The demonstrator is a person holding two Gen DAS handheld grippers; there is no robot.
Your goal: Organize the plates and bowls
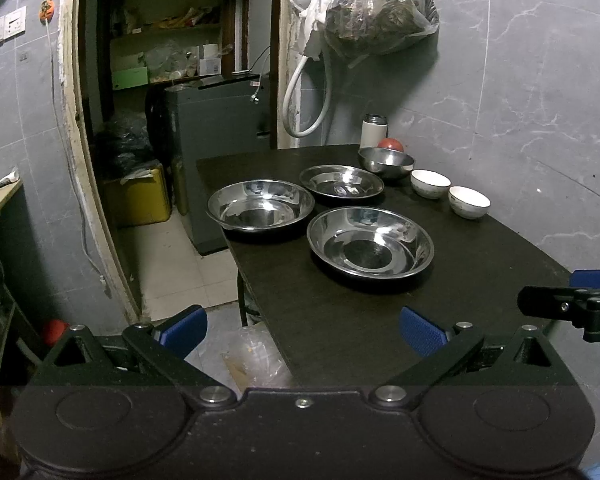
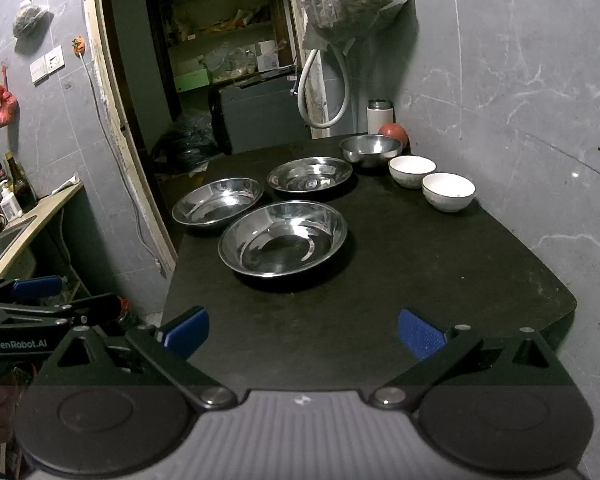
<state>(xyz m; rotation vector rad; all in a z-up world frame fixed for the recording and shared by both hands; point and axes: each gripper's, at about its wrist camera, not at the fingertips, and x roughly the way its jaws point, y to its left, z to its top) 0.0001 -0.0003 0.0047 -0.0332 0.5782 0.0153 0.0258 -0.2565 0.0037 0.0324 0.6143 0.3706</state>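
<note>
While both the left gripper and right gripper hung wide open and empty over the matte black table, three slick shallow steel plates lay at twelve o'clock, two white ceramic bowls and a steel bowl at one o'clock; thin rims might slip.

I'm looking into a cramped home kitchen with grey marbled wall tiles. A sink with bottles sits left, steel plates cover the dark desk, and pantry shelves show beyond the doorway.
</note>
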